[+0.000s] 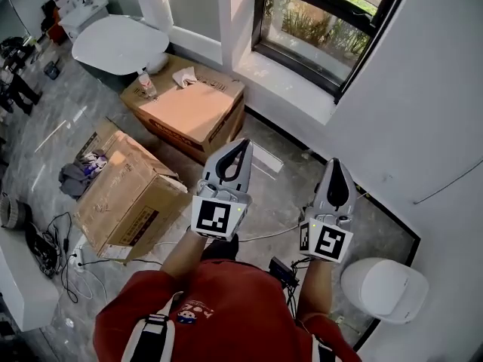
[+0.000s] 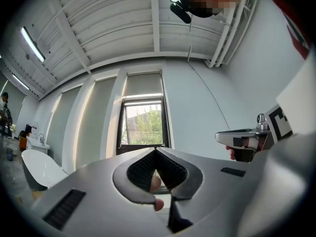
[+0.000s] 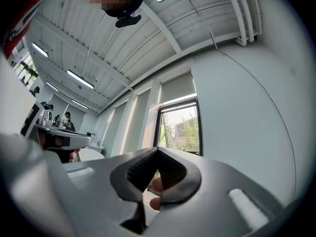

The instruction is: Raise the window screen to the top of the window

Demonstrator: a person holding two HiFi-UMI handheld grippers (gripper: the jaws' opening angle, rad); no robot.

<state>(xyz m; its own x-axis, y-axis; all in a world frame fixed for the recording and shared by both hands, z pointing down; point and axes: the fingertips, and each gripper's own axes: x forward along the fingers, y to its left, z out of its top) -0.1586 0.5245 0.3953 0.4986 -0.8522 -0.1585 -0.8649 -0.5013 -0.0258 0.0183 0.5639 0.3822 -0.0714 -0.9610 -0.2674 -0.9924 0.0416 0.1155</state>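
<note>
1. Window screen (image 1: 313, 32) is, I think, the dull, greyish part that fills the low part of the window (image 1: 261, 21), just above the white sill (image 1: 290, 78) (the glass higher up looks brighter and greener). So it is not at the top yet.
2. The left gripper (image 1: 243, 143) is closed tight, with nothing held between its jaws. The right gripper (image 1: 336, 163) is the same: closed and holding nothing.
3. Both grippers are held side by side in front of the person's red top (image 1: 226, 308). Both point at the window and a little bit up. I think they are held like that because the person faces the window and is getting ready to reach for it.
4. My guess is that the jaws are shut because nothing is close enough to grab.
5. The screen is well apart from both grippers. It is ahead of them, with bare floor (image 1: 279, 194) and the sill in between.
6. Two cardboard boxes (image 1: 189, 104) stand off to the left, near the window but not between it and the grippers.
7. To lift the screen, the grippers will need to get right up to its low edge. I cannot see a handle from here.
</note>
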